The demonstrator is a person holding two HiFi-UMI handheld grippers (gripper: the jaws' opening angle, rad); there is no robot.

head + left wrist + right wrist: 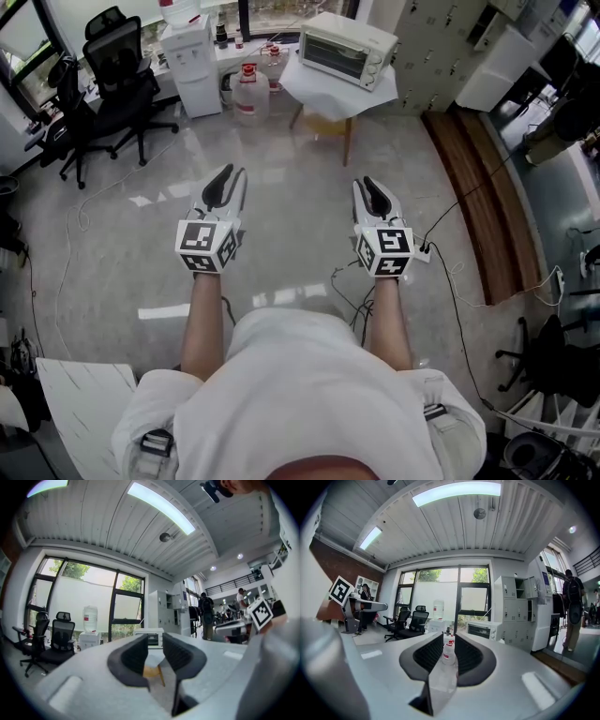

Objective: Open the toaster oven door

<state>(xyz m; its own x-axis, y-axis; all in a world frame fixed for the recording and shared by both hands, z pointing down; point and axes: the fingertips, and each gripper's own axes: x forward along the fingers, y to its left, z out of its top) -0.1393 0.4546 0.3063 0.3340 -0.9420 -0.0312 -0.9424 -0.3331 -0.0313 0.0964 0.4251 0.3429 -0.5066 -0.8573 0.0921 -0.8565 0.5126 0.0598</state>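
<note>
While the white box-shaped toaster oven (347, 49) sits door-shut on the far white-draped worktop (323, 92), left tongs (228, 180) and right tongs (373, 190) stand part-open, empty, well short of it.

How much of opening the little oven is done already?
Nothing is done yet: the toaster oven sits on a small table across the floor, and its door looks shut. In hand: the left gripper and right gripper are held out towards it, jaws apart and empty. Left to do: get close, take hold of the door and pull it open.
</note>
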